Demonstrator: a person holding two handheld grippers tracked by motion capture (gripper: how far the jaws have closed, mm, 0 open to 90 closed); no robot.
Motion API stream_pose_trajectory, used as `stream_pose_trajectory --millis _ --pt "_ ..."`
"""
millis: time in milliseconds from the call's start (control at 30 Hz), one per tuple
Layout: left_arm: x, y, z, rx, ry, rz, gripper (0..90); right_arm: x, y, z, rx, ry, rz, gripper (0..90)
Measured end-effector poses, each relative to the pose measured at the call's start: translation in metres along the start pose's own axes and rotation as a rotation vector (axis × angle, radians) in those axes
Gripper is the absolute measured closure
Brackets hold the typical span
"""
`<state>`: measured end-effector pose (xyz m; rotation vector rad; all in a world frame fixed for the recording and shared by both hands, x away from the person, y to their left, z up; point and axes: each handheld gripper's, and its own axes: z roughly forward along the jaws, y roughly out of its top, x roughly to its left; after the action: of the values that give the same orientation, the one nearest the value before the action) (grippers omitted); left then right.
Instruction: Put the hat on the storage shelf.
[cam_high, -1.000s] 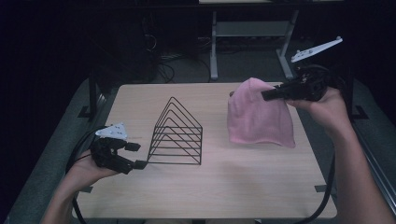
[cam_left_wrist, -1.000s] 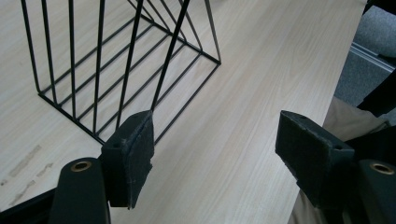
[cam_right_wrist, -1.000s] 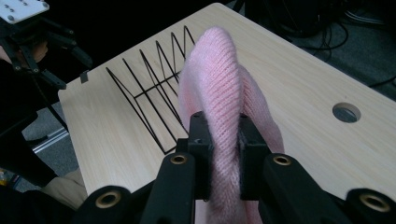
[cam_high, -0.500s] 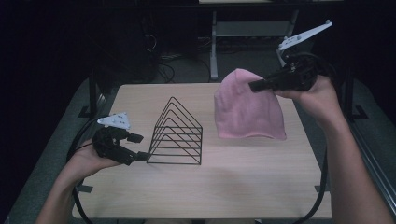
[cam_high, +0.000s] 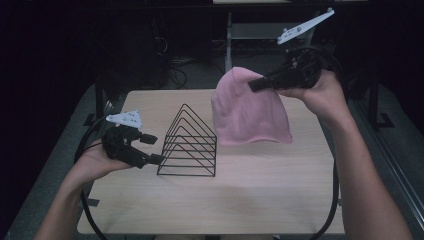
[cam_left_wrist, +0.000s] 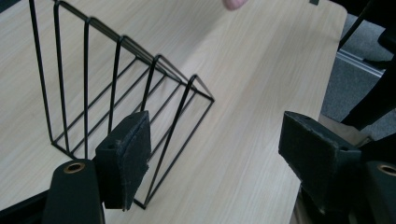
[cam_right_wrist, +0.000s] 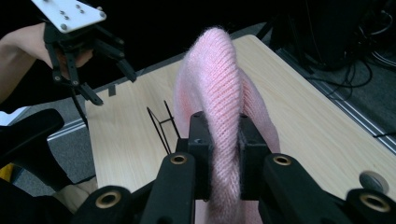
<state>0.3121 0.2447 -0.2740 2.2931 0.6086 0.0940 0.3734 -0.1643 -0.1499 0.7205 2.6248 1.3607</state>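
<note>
hat (cam_high: 248, 110) is hanging from the right tool (cam_high: 256, 85), pinched at its crown, above the worktop (cam_high: 260, 190) just right of the rack (cam_high: 190, 145); left tool (cam_high: 152, 149), spread, is waiting beside the rack's left end.

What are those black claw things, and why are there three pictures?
A person holds a pinching tool, called a gripper, in each hand. One picture comes from a camera up high; the other two come from small cameras riding on the grippers. The right gripper is squeezing a pink knitted hat and lifting it above the wooden table. The left gripper is open, holding nothing, beside a black wire rack shaped like a row of triangles, which stands on the table.
</note>
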Motion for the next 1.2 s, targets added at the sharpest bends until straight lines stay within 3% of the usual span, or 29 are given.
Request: stream_pose_trajectory --millis 900,1067,1200 --pt "0.023 0.026 0.001 -0.037 -0.047 0.007 29.0 0.031 0.068 0.049 -0.012 0.103 -0.104 79.2" --pt "0.028 0.028 0.004 -0.038 -0.057 -0.017 31.7 0.036 0.077 0.058 -0.016 0.117 -0.137 79.2" --pt "0.033 0.028 0.003 -0.065 -0.067 -0.049 38.6 0.040 0.083 0.066 -0.018 0.130 -0.144 79.2"
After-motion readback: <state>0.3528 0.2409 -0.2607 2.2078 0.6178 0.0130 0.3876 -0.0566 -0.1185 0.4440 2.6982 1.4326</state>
